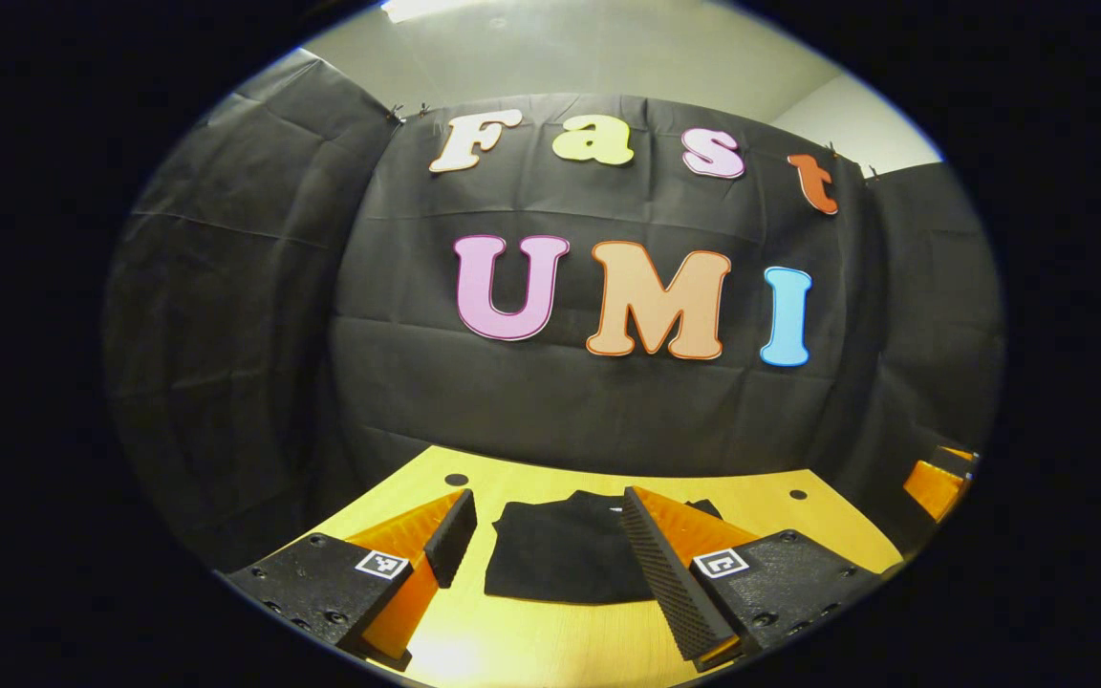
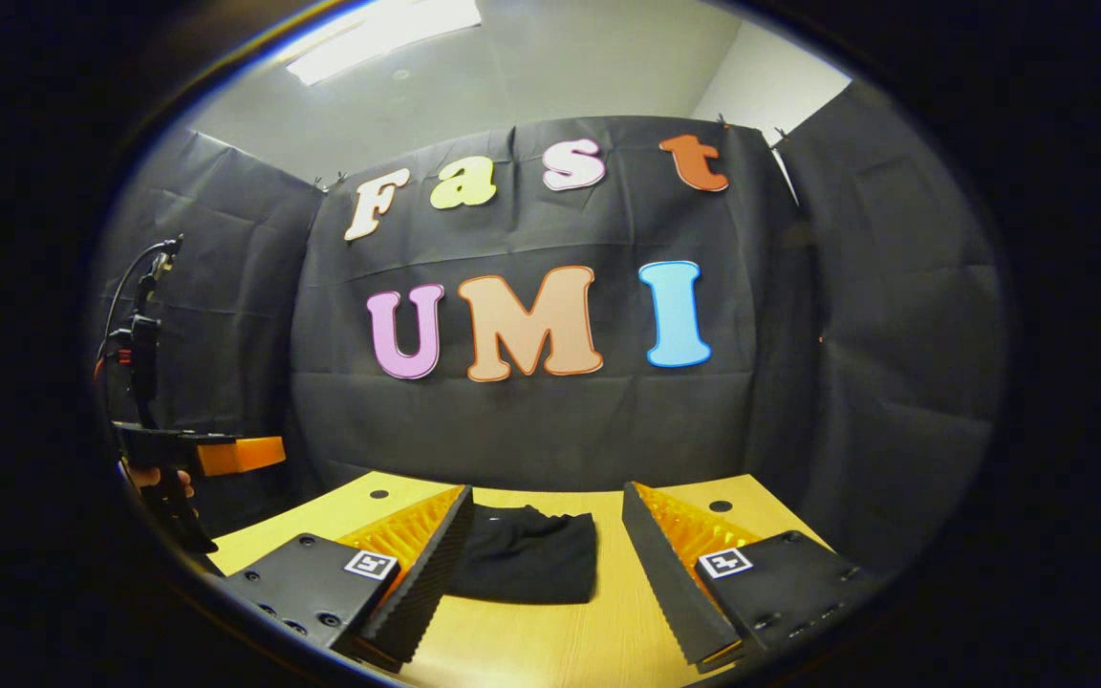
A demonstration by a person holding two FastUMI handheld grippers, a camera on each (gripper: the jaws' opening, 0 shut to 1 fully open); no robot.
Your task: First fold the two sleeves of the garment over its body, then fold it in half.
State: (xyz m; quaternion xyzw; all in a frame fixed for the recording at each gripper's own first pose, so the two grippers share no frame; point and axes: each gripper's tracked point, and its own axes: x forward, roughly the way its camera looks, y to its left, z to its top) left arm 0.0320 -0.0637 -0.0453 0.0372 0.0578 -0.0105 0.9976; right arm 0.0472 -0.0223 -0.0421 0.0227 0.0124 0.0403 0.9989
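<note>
Left gripper view caught my left claw held above the near edge of the yellow tabletop, its jaws spread wide and gripping nothing. Beyond and between the fingers lay the black garment, flat on the wood as a compact, roughly square bundle, no sleeve trailing out from it. Right gripper view told the same of my right claw: jaws wide apart, empty, raised clear of the cloth, with the garment resting toward the middle of the tabletop near the booth's back wall. At that view's left edge my other hand showed around the handle of its claw. I judged the work all but finished: the bundle's tidy outline suggested both sleeves were already tucked over the body and the halving fold made, though the dark cloth hid the layers. Little seemed left beyond pulling both claws away.
</note>
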